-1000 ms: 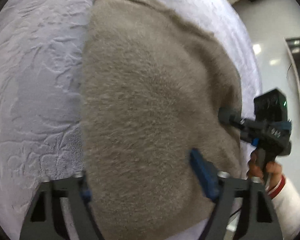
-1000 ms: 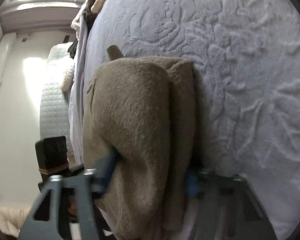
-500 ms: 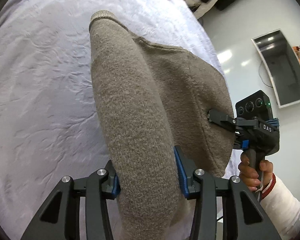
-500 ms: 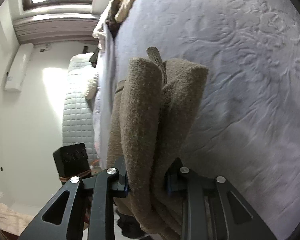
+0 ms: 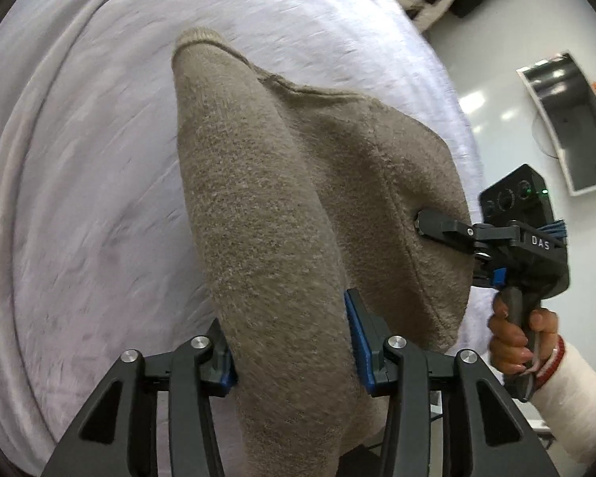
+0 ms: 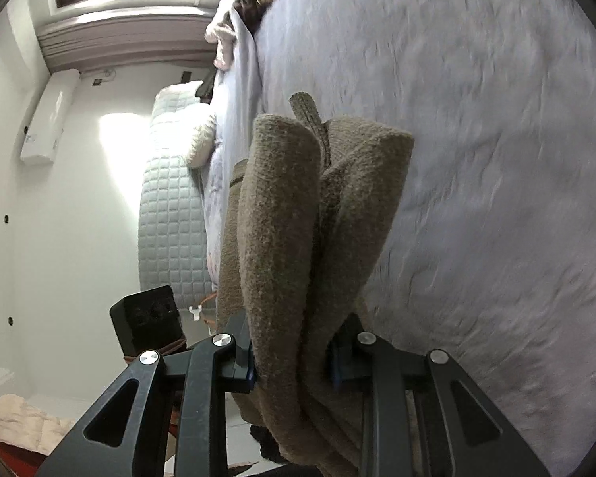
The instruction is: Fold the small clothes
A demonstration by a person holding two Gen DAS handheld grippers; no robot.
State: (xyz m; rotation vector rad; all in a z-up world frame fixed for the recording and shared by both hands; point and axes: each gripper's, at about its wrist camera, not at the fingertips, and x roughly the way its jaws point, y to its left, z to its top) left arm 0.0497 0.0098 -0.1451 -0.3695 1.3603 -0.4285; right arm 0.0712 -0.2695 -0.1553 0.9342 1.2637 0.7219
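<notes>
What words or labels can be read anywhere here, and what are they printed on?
"DAS": white letters on the black body of the right gripper, seen from the left wrist camera.
No other text is readable. The brown knitted garment, the pale bedspread and the white wall unit show no legible writing.

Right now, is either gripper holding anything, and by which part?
Both hold the brown knit garment. The left gripper clamps a thick fold, the right gripper a bunched fold near the opposite edge.
</notes>
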